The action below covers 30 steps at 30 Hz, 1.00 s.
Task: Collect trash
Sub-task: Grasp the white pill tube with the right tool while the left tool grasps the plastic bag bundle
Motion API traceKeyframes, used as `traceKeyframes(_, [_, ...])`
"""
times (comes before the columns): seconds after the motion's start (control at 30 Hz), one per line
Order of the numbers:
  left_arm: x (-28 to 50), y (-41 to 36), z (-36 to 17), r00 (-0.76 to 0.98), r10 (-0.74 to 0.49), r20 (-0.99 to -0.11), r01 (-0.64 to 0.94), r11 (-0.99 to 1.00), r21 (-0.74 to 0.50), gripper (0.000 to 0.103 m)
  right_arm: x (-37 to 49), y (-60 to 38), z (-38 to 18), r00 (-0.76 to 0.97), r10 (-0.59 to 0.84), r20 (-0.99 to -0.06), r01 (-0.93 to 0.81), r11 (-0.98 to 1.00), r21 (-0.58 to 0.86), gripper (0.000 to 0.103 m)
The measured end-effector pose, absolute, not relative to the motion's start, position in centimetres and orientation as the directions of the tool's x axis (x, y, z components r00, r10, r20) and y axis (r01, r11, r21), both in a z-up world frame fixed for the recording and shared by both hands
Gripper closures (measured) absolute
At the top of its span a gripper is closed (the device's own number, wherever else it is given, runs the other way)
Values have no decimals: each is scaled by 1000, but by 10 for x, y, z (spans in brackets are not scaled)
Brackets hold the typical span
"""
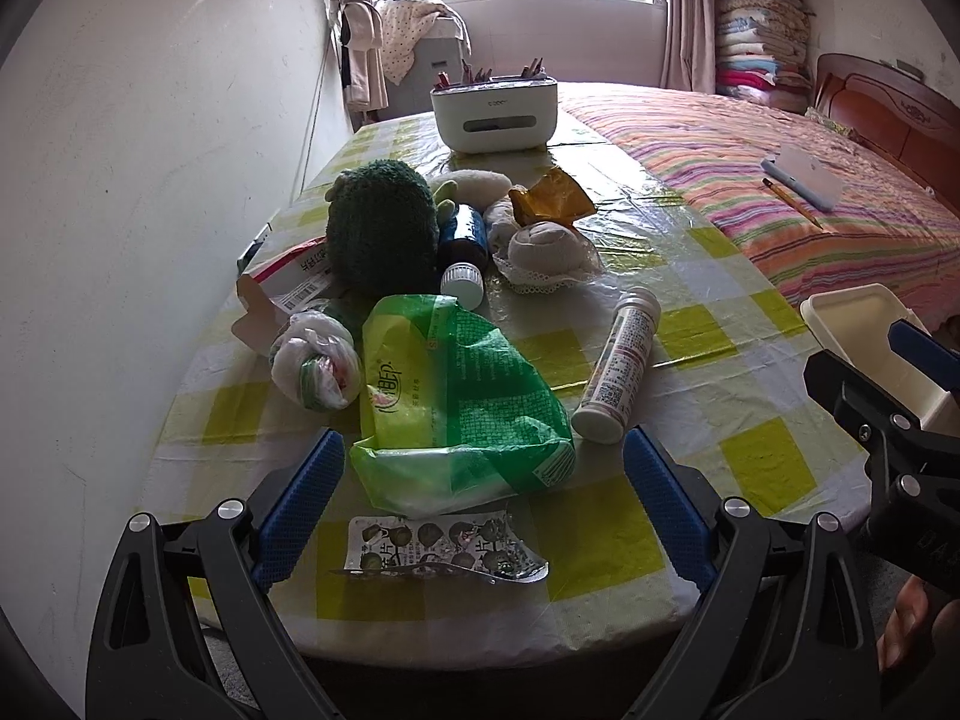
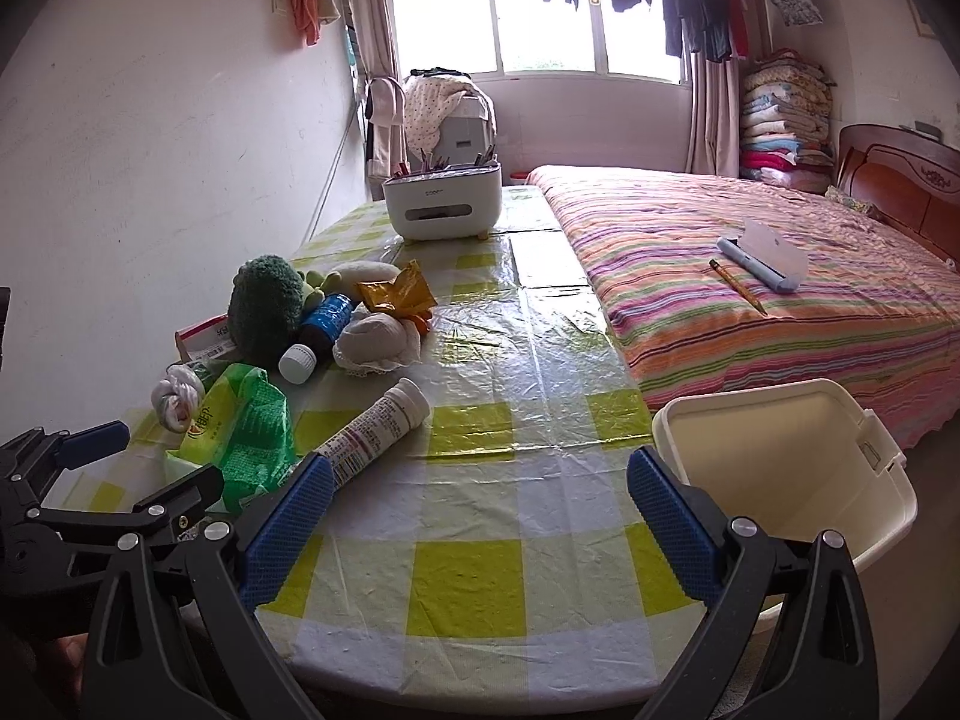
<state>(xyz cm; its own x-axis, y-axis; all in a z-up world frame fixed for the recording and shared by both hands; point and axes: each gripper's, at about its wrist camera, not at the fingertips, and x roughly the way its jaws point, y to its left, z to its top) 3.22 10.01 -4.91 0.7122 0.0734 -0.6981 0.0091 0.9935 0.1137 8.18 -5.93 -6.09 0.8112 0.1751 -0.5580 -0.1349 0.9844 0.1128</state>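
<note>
We hold the left hand-held gripper (image 1: 483, 504) spread wide over the near edge of the tabletop (image 2: 480, 516), its blue pads on either side of the green bag's (image 1: 462, 408) near end and gripping nothing. A torn foil blister (image 1: 444, 549) lies flat just in front of the bag, between the pads. Left of the bag sits a knotted plastic wad (image 1: 315, 363); to its right a white tube (image 1: 618, 360) lies on its side. Farther in we see a green plush (image 1: 381, 222), a dark bottle (image 1: 462, 258), a rolled sock (image 1: 546, 252) and a gold wrapper (image 1: 549, 198), all clustered together. Our right hand-held gripper (image 2: 480, 522) is also wide and holds nothing, above bare checked cloth near the front edge. A cream bin (image 2: 792, 468) stands just off the right edge, beside the bed (image 2: 750, 300).
</note>
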Motion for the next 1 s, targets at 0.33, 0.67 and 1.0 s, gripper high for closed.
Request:
traceKeyframes(0.33, [24, 154, -42, 707, 29, -706, 42, 996, 82, 10, 115, -34, -72, 707, 232, -668, -147, 972, 182, 8])
traceKeyframes(0.67, [22, 188, -43, 696, 26, -718, 71, 992, 105, 10, 165, -6, -96, 555, 288, -781, -124, 956, 265, 27])
traceKeyframes(1.0, [38, 202, -52, 647, -45, -761, 71, 997, 1, 10, 196, 24, -115, 523, 210, -826, -121, 978, 172, 38])
